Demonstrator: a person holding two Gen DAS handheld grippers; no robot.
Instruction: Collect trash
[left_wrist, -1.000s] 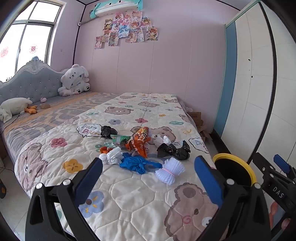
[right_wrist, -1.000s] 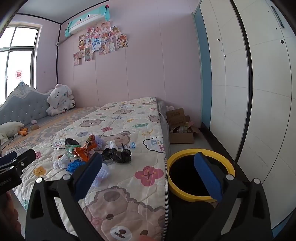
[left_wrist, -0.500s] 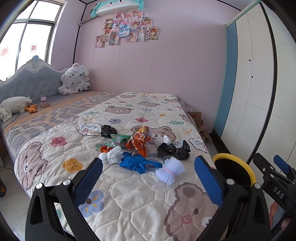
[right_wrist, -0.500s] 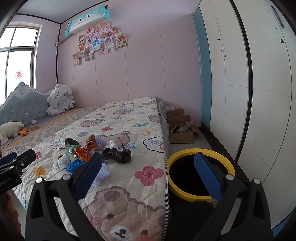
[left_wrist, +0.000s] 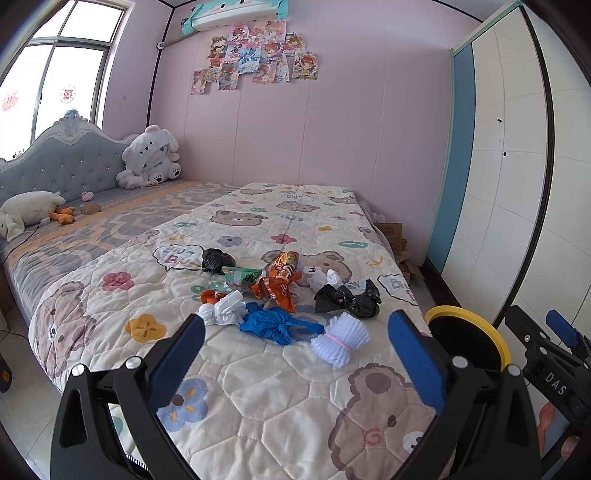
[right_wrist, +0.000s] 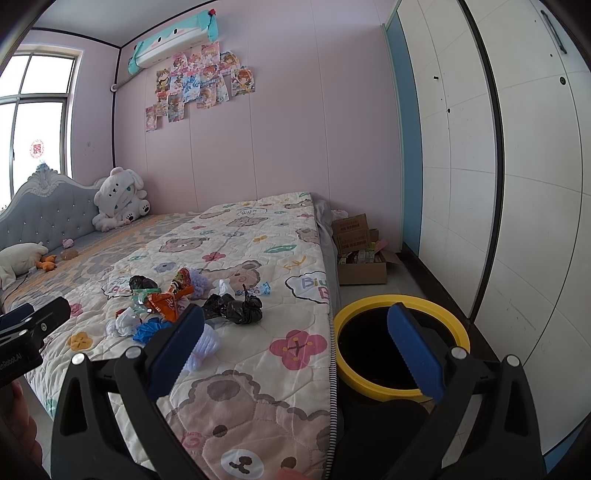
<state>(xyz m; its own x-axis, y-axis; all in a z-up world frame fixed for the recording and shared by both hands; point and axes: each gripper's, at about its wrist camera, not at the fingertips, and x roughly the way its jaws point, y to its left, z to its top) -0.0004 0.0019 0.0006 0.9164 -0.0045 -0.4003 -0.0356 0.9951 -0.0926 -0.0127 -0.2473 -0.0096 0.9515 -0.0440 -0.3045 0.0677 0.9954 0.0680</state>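
Left gripper (left_wrist: 295, 350), right gripper (right_wrist: 295, 347): wide apart, empty.

Pink walls (left_wrist: 351, 140), white wardrobe (right_wrist: 517, 184), sunlit window (left_wrist: 55, 74).

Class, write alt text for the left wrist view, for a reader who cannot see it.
An open left gripper hovers over a bear-print quilt strewn with trash: a white foam net, a knotted blue bag, black bags and an orange wrapper. A yellow-rimmed bin stands beside the bed, near the right gripper.
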